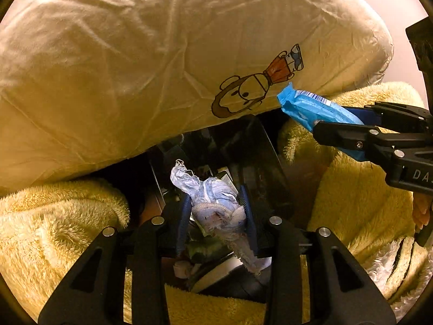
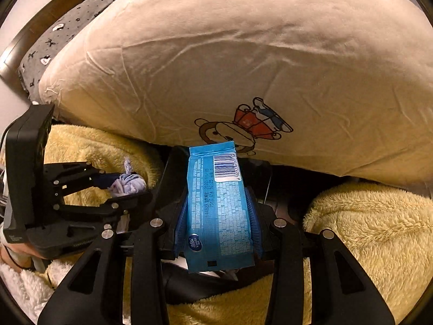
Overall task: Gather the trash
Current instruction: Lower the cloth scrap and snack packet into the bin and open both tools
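Trash is already held: left gripper [image 1: 216, 214] clamps a crumpled wad [image 1: 213, 203], right gripper [image 2: 217, 214] a blue packet [image 2: 219, 205], long axis pointing up-frame. Black bin [image 1: 259, 151] sits directly below both, lower centre.

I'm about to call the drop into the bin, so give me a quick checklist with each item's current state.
1. Left gripper shut on the crumpled wad: ok.
2. Right gripper shut on the blue packet: ok.
3. Wad above the dark bin opening: ok, trash shows below it.
4. Packet above the opening: looks ok in the right wrist view, with the bin's dark rim behind and below it.
5. Pillow off the opening: not ok, it overhangs the far rim.
6. Room left inside the bin: cannot tell.
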`<state>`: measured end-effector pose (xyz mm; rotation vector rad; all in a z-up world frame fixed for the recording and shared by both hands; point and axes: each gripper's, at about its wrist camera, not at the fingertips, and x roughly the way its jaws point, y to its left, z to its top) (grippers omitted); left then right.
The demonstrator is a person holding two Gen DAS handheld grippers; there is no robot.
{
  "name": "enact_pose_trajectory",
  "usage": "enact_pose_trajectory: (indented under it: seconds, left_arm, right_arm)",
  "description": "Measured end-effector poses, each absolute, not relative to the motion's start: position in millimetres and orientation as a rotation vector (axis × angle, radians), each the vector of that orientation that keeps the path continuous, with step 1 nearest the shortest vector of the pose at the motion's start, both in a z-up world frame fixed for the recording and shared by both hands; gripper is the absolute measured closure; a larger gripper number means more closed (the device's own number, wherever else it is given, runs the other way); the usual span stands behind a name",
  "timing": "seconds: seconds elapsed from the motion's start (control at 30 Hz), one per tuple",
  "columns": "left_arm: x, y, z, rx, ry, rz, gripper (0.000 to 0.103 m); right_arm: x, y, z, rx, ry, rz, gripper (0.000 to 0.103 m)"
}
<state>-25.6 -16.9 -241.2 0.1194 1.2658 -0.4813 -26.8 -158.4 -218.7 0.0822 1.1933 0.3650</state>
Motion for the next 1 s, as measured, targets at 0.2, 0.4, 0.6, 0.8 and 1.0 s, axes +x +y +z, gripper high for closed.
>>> enact_pose_trajectory:
  seconds: [0.2,0.4,0.6,0.8,1.0]
  left_arm:
    - [-26.4,-16.3,-237.3,0.123,1.268,-0.460,0.049]
    - [-24.4,-7.2,-225.5,0.107,1.225,-0.417,0.032]
    - [-23.4,5.4,-191.2,0.109,1.136,-0.353,0.023]
    - [-16.6,7.1,-130.9,0.113,0.976,-0.307,0.016]
    - [-17.4,9.4,-55.9,0.138,0.728,-0.227,0.008]
  right_arm:
    - [-20.4,-163.3,-217.9,0.083,1.191,0.347,0.048]
    - [-20.4,-169.6,-205.0,0.101,1.153,0.333,0.038]
    - [-23.0,-180.8,-178.3,0.098,1.073,0.283,0.014]
    - [-26.4,-187.2,-129.1,0.058,0.914,0.203,0.004]
    - [-30.7,-189.3,-74.3,0.027,0.737,0.125,0.004]
